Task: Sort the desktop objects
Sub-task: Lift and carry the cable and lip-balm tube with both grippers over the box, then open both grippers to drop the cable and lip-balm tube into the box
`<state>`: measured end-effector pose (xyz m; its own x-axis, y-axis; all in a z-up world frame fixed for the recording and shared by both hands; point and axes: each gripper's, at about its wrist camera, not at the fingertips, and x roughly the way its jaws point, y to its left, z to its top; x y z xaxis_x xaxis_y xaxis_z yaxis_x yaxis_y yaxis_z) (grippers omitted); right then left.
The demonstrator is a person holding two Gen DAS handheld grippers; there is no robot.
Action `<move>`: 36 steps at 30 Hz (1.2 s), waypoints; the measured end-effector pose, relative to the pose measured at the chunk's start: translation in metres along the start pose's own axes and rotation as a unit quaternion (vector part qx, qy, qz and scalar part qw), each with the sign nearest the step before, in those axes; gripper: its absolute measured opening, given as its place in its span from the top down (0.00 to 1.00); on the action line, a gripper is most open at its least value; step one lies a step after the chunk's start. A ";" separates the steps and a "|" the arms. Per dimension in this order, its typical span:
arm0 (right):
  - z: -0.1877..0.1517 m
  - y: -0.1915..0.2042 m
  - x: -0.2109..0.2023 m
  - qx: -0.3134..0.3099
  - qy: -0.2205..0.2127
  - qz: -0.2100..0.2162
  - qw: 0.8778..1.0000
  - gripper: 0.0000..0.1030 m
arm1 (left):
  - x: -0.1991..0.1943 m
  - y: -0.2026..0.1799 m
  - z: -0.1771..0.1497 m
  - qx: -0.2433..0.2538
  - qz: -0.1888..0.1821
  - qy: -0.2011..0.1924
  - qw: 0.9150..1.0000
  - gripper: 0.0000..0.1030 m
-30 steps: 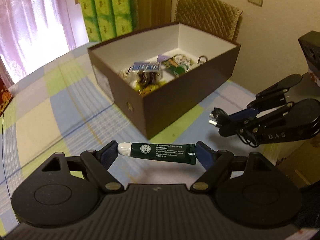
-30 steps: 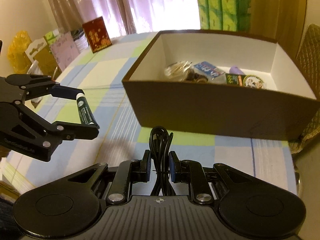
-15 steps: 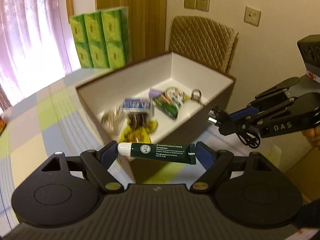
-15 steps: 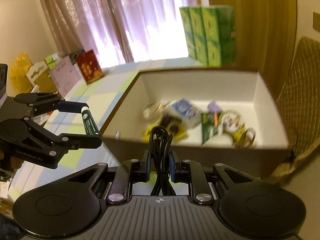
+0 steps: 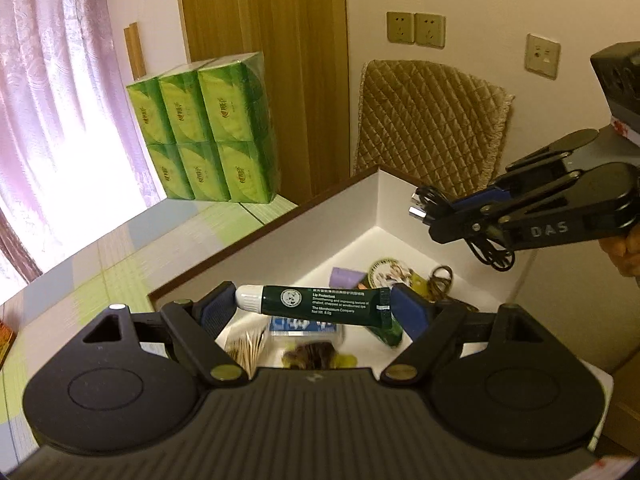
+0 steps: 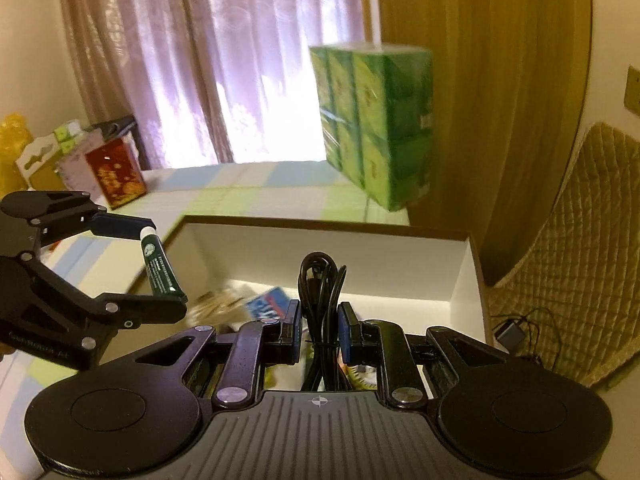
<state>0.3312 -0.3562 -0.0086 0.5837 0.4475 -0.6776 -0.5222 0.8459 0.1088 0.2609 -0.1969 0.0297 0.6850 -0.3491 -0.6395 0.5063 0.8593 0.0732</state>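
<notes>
1. Left wrist view: your left gripper [image 5: 316, 306] is clamped end to end on the green lip-balm tube [image 5: 316, 306], white cap at the left pad, crimped tail at the right pad, tube lying across the jaws.
2. A second ago the brown box [image 5: 260, 236] sat far ahead with bare tablecloth under the tube; now the tube hangs over the box's white inside, above the clutter of small packets [image 5: 304, 326] already sorted there.
3. Your right gripper [image 5: 432, 210] shows at right, over the far right part of the box, pinching the coiled black cable [image 5: 424, 200].
4. Right wrist view: your right gripper [image 6: 319, 330] is closed tight on the black cable bundle [image 6: 320, 280], loop sticking up past the pads.
5. A second ago you saw the box's near wall in front; now the near wall is gone under the gripper and only the box's inside and far wall [image 6: 360, 244] show, so the cable is over the opening too.
6. The left gripper [image 6: 160, 262] with the tube [image 6: 160, 270] sits at left, over the box's left rim.
7. Meaning: transport looks done for both items; likely next is letting go, tube and cable dropping into the box.
</notes>
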 end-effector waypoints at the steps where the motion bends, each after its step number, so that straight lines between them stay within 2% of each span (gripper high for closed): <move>1: 0.002 -0.005 0.007 -0.003 0.007 -0.003 1.000 0.85 | 0.009 0.001 0.003 -0.002 -0.002 0.003 1.000 0.22; 6: 0.006 -0.027 0.041 -0.016 0.039 -0.018 0.999 0.85 | 0.054 0.007 0.013 -0.011 -0.012 0.026 1.000 0.22; 11: 0.005 -0.042 0.071 -0.031 0.071 -0.024 0.997 0.85 | 0.093 0.002 0.017 0.002 -0.025 0.046 0.999 0.22; 19: -0.003 -0.048 0.090 -0.088 0.080 -0.035 0.992 0.85 | 0.143 -0.001 0.016 0.017 -0.024 0.075 0.997 0.21; 25: -0.006 -0.050 0.098 -0.111 0.082 -0.043 0.989 0.85 | 0.165 0.001 0.015 0.022 -0.013 0.096 0.995 0.21; 36: 0.002 -0.058 0.097 -0.104 0.070 -0.041 0.991 0.85 | 0.180 0.001 0.013 0.009 -0.007 0.114 0.993 0.21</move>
<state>0.4194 -0.3610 -0.0792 0.5447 0.3236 -0.7737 -0.6030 0.7923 -0.0931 0.3917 -0.2638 -0.0752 0.5420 -0.2654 -0.7973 0.5253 0.8476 0.0749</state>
